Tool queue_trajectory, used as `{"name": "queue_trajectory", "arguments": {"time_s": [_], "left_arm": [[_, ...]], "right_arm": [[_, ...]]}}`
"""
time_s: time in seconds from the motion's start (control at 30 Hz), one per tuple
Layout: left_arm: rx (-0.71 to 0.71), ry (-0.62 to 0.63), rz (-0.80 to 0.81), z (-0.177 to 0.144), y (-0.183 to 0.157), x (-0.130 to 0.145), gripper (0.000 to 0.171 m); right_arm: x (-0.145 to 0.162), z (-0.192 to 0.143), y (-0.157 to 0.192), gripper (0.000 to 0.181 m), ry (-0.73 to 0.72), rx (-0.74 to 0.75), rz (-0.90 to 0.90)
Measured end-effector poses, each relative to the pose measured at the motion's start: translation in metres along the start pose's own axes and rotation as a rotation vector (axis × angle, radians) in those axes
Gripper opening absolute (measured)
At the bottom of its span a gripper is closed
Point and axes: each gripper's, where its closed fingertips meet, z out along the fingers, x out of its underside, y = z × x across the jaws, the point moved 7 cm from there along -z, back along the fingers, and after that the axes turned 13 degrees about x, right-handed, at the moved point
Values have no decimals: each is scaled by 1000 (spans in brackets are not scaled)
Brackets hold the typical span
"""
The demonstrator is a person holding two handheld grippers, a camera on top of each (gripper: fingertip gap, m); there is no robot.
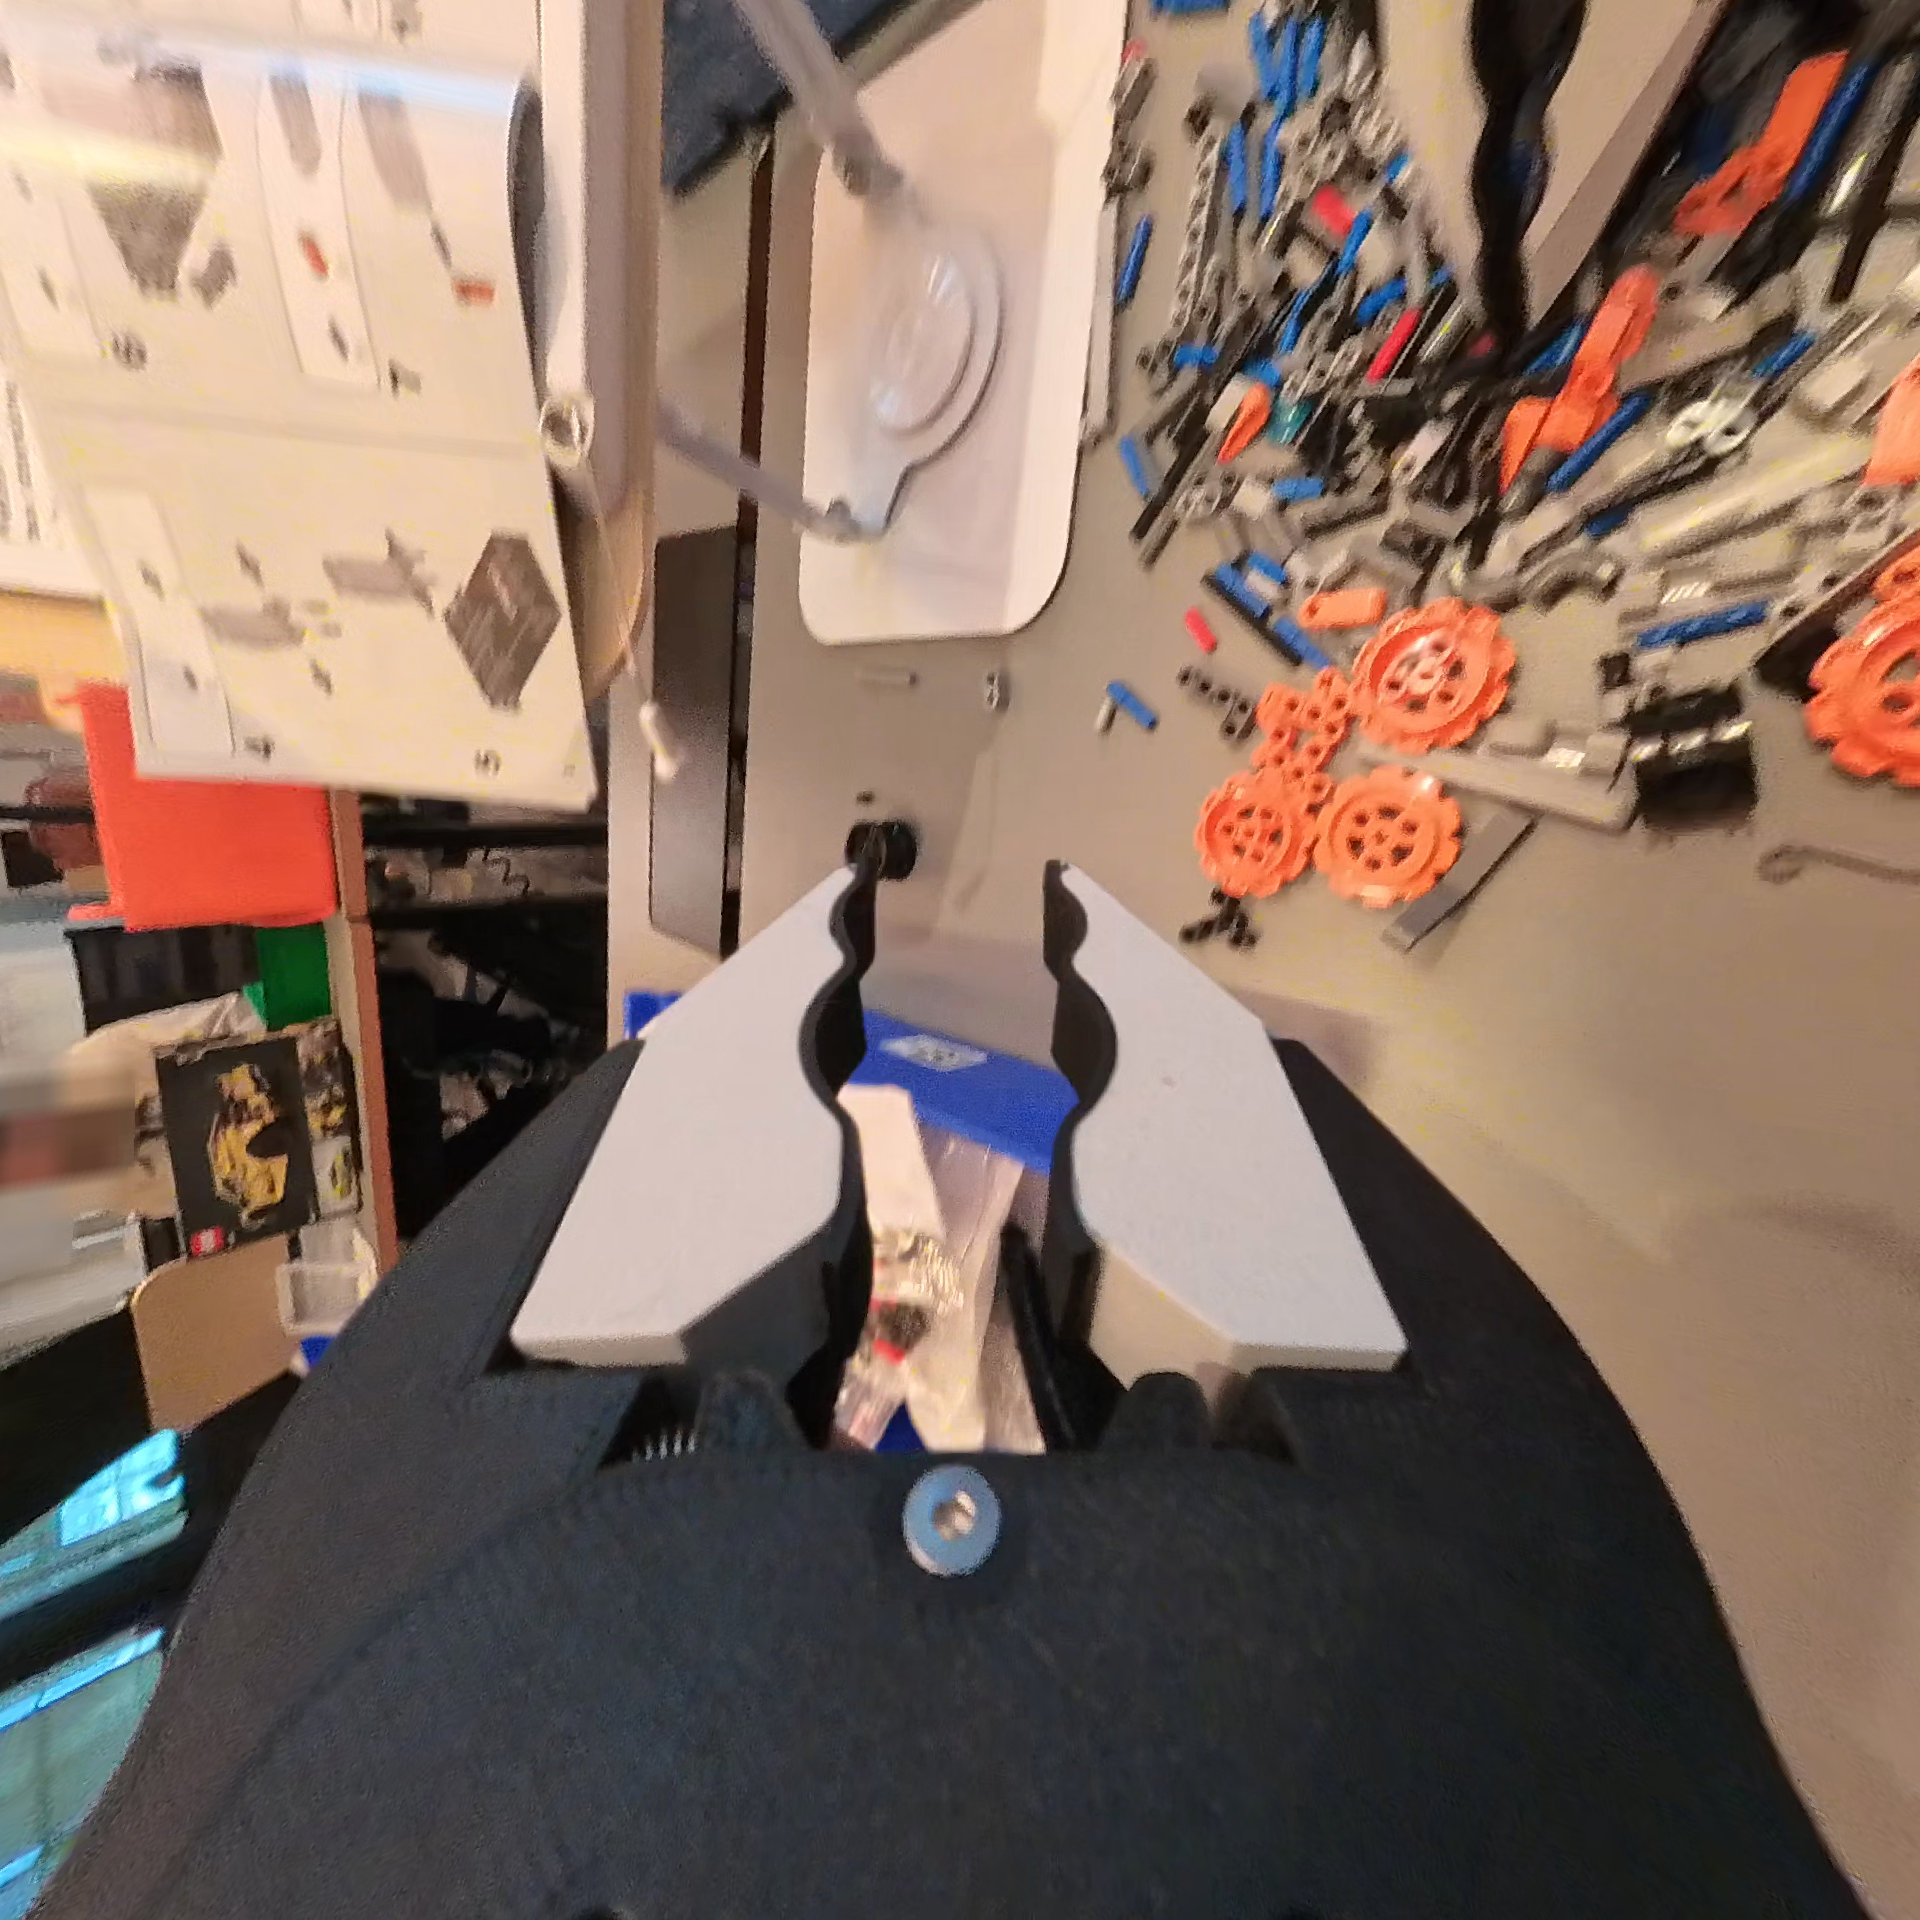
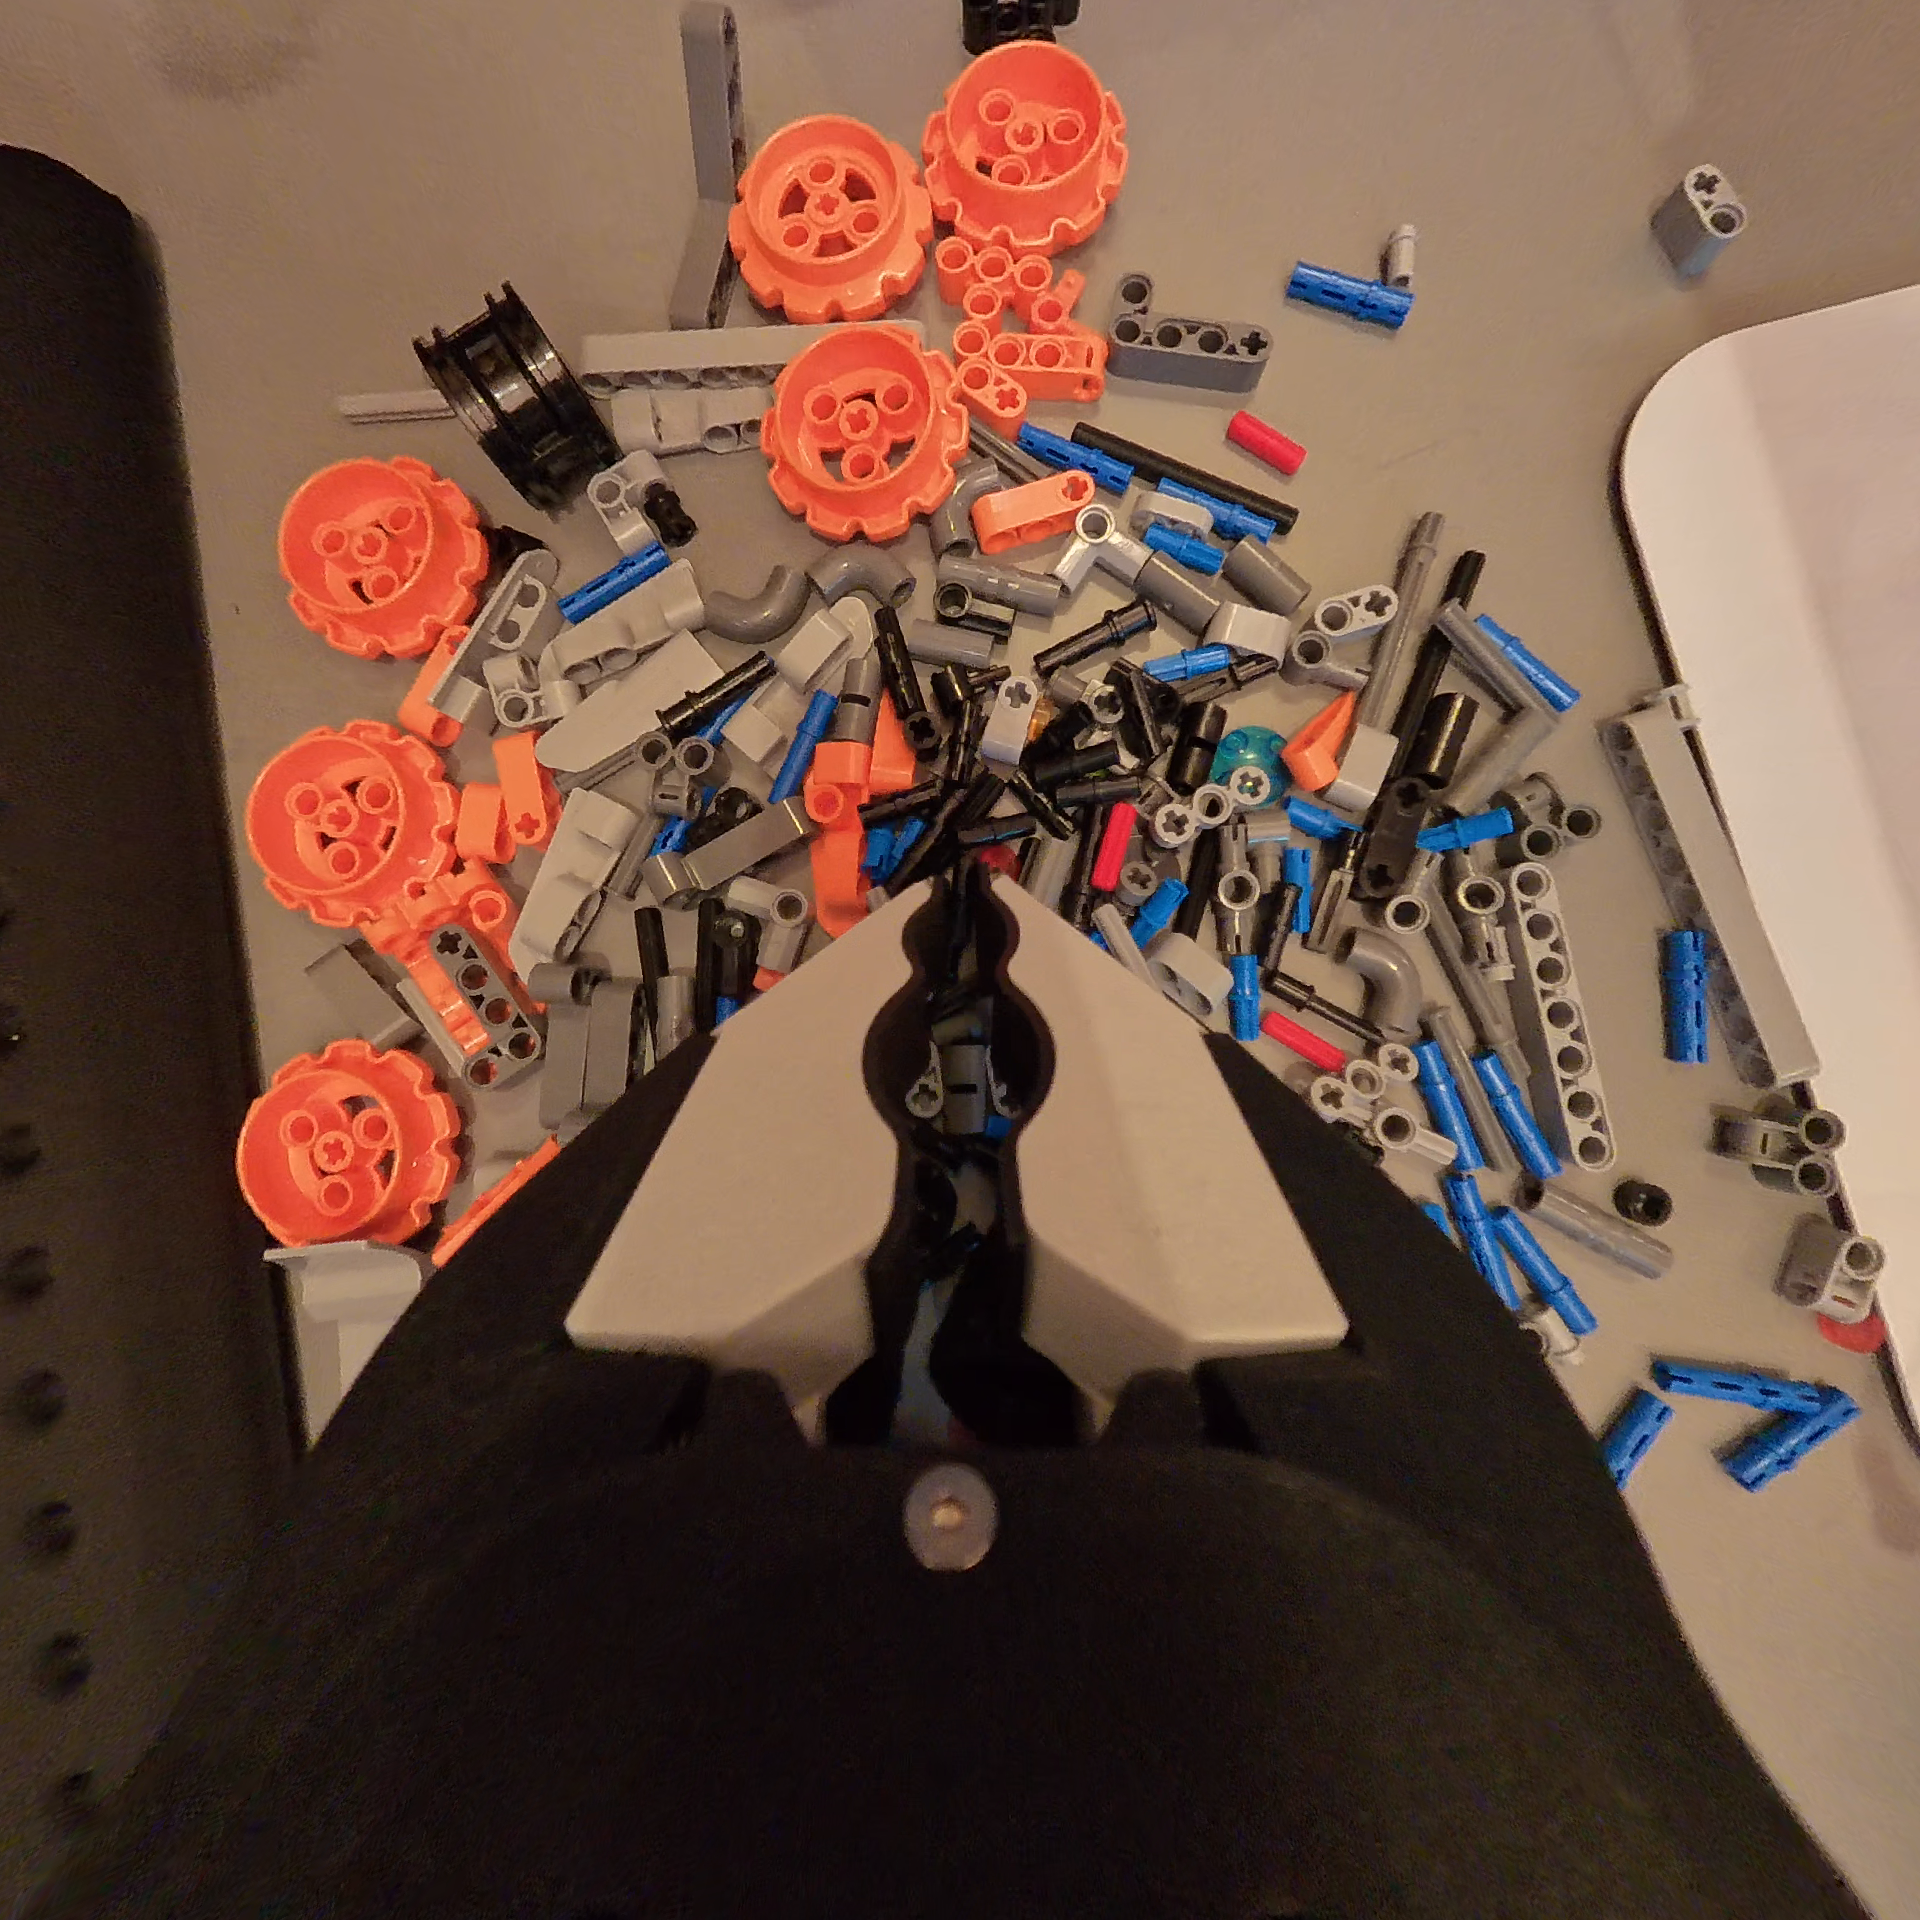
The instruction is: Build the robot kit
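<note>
In the right wrist view my right gripper (image 2: 969, 885) points down into a heap of small building pieces (image 2: 1039, 748) on a grey table: black pins, blue pins, grey beams and connectors. Its jaws are almost together, and a thin black pin (image 2: 954, 847) appears pinched at the tips. Several orange wheel hubs (image 2: 826, 213) lie to the left and beyond. In the left wrist view my left gripper (image 1: 958, 873) is open and empty, held above the table edge. A small black part (image 1: 883, 844) on the table sits just past its left fingertip.
A white tray (image 2: 1787, 582) lies right of the heap; it also shows in the left wrist view (image 1: 1039, 499), holding a clear round plastic piece (image 1: 925, 322). An instruction booklet (image 1: 291, 416) stands at the left. A blue box (image 1: 966, 1081) with a plastic bag (image 1: 935, 1205) lies under the left gripper. A black rim (image 2: 514, 395) lies near the hubs.
</note>
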Motion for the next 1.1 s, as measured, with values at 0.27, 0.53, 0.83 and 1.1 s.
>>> {"name": "queue_trajectory", "arguments": {"time_s": [0.27, 0.53, 0.83, 1.1], "left_arm": [[118, -179, 23, 41, -18, -58, 24], [146, -299, 136, 104, -67, -109, 22], [-1, -406, 217, 120, -82, -139, 16], [-37, -411, 224, 125, -84, -143, 3]], "right_arm": [[-1, -27, -10, 1, -108, -59, 100], [18, -77, -23, 2, -272, -210, 287], [27, -85, -24, 2, -319, -367, 369], [30, -87, -30, 2, -328, -358, 414]]}}
